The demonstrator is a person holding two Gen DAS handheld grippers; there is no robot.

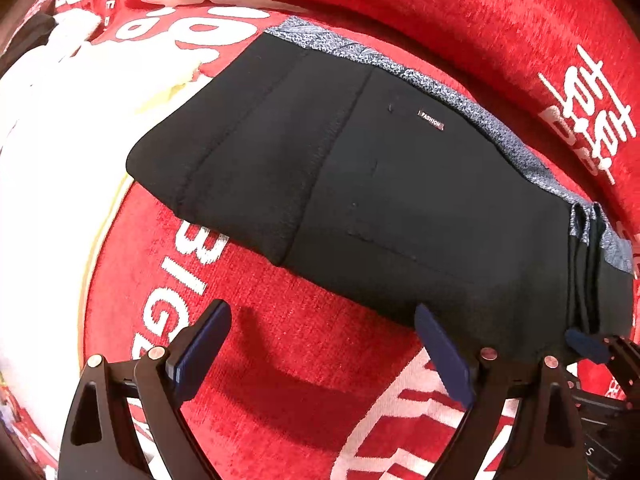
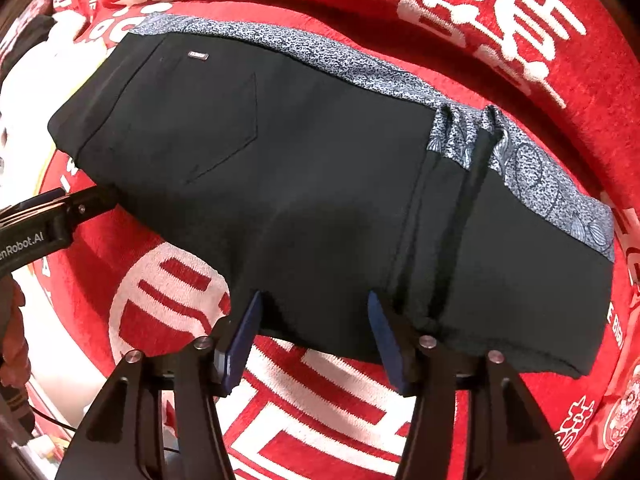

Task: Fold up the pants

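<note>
The black pants (image 1: 360, 184) lie folded into a compact stack on the red blanket, with a blue-grey patterned band (image 1: 460, 100) along the far edge and a small "FASHION" label on top. My left gripper (image 1: 320, 344) stands wide open over the bare blanket just in front of the stack, with nothing between its fingers. In the right wrist view the pants (image 2: 280, 168) fill the middle. My right gripper (image 2: 314, 320) is open, and the near edge of the stack lies between its blue pads without being pinched. The left gripper (image 2: 60, 208) shows at the left edge.
A red blanket (image 1: 300, 360) with white characters and letters covers the whole surface. A white cloth (image 1: 48, 128) is bunched at the left, touching the stack's left end. A person's hand (image 2: 12, 340) shows at the left edge of the right wrist view.
</note>
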